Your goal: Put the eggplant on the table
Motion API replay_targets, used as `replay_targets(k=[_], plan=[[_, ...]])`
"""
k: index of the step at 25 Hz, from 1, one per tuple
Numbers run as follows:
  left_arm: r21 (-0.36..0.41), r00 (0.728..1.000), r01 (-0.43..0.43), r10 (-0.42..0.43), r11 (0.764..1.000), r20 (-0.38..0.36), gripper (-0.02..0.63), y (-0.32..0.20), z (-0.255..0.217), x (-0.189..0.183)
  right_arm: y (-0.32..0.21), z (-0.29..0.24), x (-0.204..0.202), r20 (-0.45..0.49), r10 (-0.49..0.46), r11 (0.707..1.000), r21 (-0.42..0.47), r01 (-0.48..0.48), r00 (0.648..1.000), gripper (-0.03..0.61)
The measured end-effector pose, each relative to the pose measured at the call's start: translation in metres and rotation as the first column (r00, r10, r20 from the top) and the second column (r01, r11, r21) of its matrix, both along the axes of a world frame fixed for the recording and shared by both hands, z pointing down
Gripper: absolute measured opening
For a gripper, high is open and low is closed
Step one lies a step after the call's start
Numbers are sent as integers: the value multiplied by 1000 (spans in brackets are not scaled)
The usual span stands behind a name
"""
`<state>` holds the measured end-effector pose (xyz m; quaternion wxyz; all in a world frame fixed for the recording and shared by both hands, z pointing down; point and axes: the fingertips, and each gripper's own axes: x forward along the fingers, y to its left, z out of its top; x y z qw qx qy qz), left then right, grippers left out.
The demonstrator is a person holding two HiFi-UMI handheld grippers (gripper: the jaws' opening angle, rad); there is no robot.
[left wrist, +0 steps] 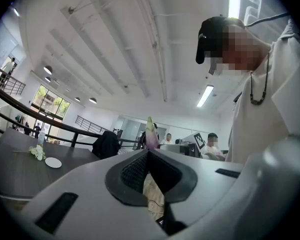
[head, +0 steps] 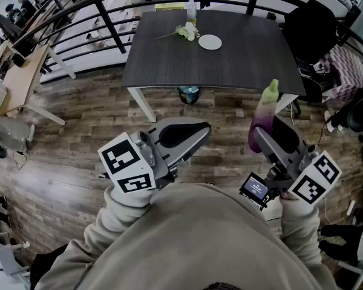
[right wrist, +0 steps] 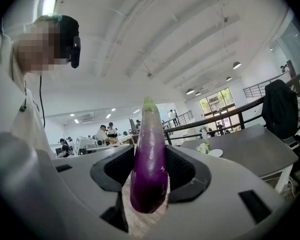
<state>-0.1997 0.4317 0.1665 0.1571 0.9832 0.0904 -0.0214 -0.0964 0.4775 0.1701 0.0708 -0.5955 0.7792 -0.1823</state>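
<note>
Grasps, in the right hand-held gripper (right wrist: 150,159), the eggplant (right wrist: 149,134) upright between the pads, green cap up, in the air short of the near edge of the bench (head: 230,59). Holds the left hand-held gripper (head: 190,132) clenched on nothing, also short of the bench. At the bench's far side: a white plate (head: 210,41), flowers (head: 187,31) just beside it.

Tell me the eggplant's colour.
The eggplant is purple with a pale green cap; right gripper view.
</note>
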Motion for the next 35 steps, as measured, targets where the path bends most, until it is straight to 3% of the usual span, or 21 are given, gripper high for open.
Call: replay_targets(k=[7, 14, 19, 28, 35], plan=[[6, 1000, -2, 2, 1000, 0, 6, 0, 3, 6, -1, 3, 6, 13, 7, 1000, 6, -7, 1000, 206], [1, 1000, 7, -7, 1000, 14, 6, 15, 5, 22, 14, 7, 30, 85, 18, 1000, 19, -19, 996, 207], [-10, 999, 28, -28, 1000, 19, 6, 37, 3, 58, 39, 4, 67, 97, 9, 999, 34, -12, 995, 207], [-12, 997, -37, 38, 999, 70, 6, 72, 15, 94, 73, 9, 99, 85, 9, 999, 36, -12, 996, 207], [-10, 992, -94, 95, 995, 85, 6, 77, 20, 116, 86, 11, 118, 125, 24, 997, 72, -34, 992, 206]])
